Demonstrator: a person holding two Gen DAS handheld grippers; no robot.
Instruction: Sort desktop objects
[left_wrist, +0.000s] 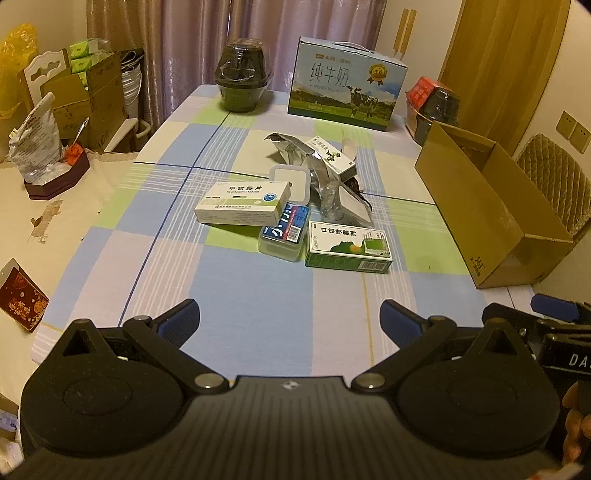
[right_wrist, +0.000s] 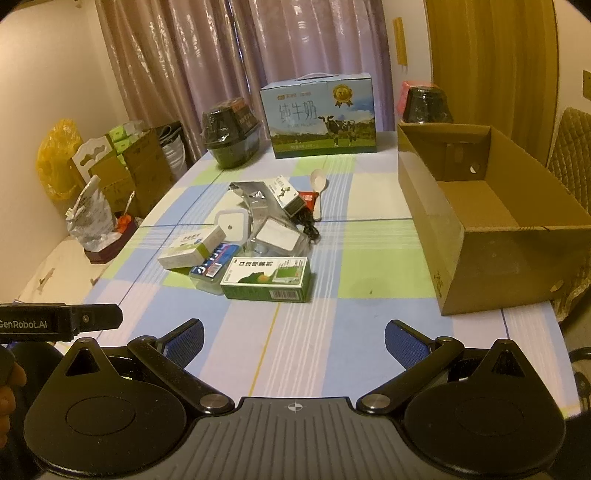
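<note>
Both jaws wide, cardboard box (right_wrist: 491, 236) unfilled

A bench (left_wrist: 258, 314) covered in a blue, green and lilac checked cloth. At its centre lies a cluster: a white medicine box (left_wrist: 242, 206), a green medicine box (left_wrist: 349, 247), a clear plastic case (left_wrist: 284, 234) and a silver foil bag (left_wrist: 295, 147). On the right sits an open cardboard box (left_wrist: 491, 206); at the far edge stand a milk carton (left_wrist: 345, 85) and a dark domed container (left_wrist: 243, 81).

We see a heap of medicine boxes (left_wrist: 242, 205) mid-table (left_wrist: 258, 295), a spoon (right_wrist: 318, 181) at its far edge, the cardboard box (right_wrist: 491, 236) to its right, and the milk carton (left_wrist: 345, 85) behind it.
</note>
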